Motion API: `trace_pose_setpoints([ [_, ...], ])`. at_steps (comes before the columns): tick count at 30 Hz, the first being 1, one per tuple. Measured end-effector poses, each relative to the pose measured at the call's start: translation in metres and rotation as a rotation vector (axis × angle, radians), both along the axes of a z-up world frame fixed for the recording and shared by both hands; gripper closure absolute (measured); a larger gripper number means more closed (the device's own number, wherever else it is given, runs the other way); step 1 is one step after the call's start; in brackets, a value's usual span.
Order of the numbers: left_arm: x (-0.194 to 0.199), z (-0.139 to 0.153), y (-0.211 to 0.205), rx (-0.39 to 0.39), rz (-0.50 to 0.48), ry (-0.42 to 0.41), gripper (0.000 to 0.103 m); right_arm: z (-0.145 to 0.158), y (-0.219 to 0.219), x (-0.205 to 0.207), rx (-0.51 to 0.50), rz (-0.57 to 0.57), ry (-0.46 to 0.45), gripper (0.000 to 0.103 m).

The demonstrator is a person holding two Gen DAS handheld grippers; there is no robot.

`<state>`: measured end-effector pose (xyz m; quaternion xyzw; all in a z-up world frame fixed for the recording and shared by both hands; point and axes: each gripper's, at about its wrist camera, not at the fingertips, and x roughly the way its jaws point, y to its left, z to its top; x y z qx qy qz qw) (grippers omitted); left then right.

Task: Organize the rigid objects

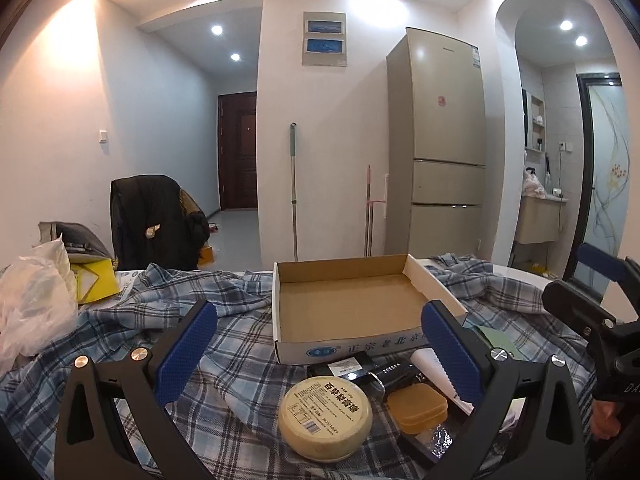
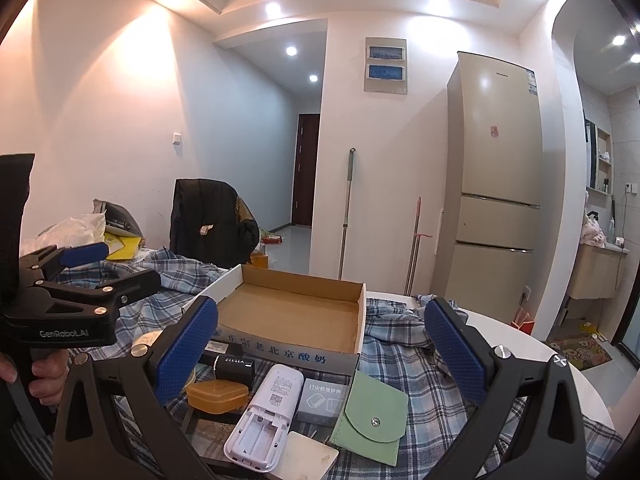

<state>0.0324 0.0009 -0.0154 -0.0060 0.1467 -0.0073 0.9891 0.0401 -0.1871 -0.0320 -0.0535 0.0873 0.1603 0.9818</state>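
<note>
Pre-grasp, nothing picked yet. My left claw (image 1: 320, 350) is spread wide and empty, hovering over the round tin (image 1: 325, 418); my right claw (image 2: 322, 346) is equally wide and empty above the white remote (image 2: 265, 416) and green pouch (image 2: 370, 420). The box (image 1: 280, 304) sits just behind the items on the plaid cloth (image 1: 240, 344), with nothing in it. Next, I'd guess: drop onto the tin, close, lift over the box's front wall.

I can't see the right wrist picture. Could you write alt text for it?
An open, empty cardboard box sits on a blue plaid cloth, seen between the open right gripper. Nearer the camera lie an orange plastic case, a white remote with its battery bay exposed and a green snap pouch.
</note>
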Motion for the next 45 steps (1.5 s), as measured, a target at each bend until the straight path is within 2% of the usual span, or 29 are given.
trace_pose_setpoints([
  [6,-0.006,0.003,0.004,-0.017,0.010,-0.030,0.000,0.000,0.001,-0.002,-0.015,-0.005,0.000,0.000],
  [8,-0.006,0.003,0.004,-0.007,0.053,-0.020,0.000,0.003,-0.001,-0.003,-0.003,0.008,0.002,0.000],
  [12,-0.013,0.010,0.007,-0.018,0.052,-0.054,0.000,0.010,-0.009,0.004,0.020,0.010,0.044,0.000],
  [15,-0.016,0.017,0.005,0.003,0.059,-0.044,0.000,0.022,-0.019,0.012,0.058,-0.025,0.112,0.000],
  [20,-0.021,0.027,0.008,-0.049,0.016,-0.033,0.000,0.035,-0.024,0.026,0.037,-0.129,0.283,0.000],
  [24,-0.010,0.022,0.018,-0.085,0.033,0.036,0.000,0.033,-0.021,0.028,0.067,-0.086,0.333,0.000],
  [28,0.000,0.014,0.032,-0.165,-0.018,0.094,0.000,0.022,-0.013,0.034,0.071,-0.058,0.314,0.000],
  [30,0.006,0.010,0.036,-0.186,0.000,0.126,0.000,0.015,-0.011,0.035,0.070,-0.055,0.303,0.000],
  [34,0.021,-0.004,0.032,-0.126,0.063,0.234,0.000,0.004,-0.010,0.044,0.046,-0.051,0.326,0.000],
  [37,0.033,-0.021,0.016,-0.026,0.040,0.351,0.000,0.000,-0.015,0.047,0.061,-0.042,0.346,0.000],
  [40,0.038,-0.034,0.002,0.034,-0.005,0.410,0.000,-0.002,-0.022,0.051,0.062,-0.047,0.356,0.000],
  [41,0.041,-0.038,-0.001,0.045,-0.018,0.443,0.000,-0.002,-0.023,0.052,0.066,-0.046,0.360,0.000],
  [45,0.053,-0.052,0.001,0.004,-0.061,0.532,0.000,-0.002,-0.028,0.056,0.083,-0.044,0.381,0.000],
])
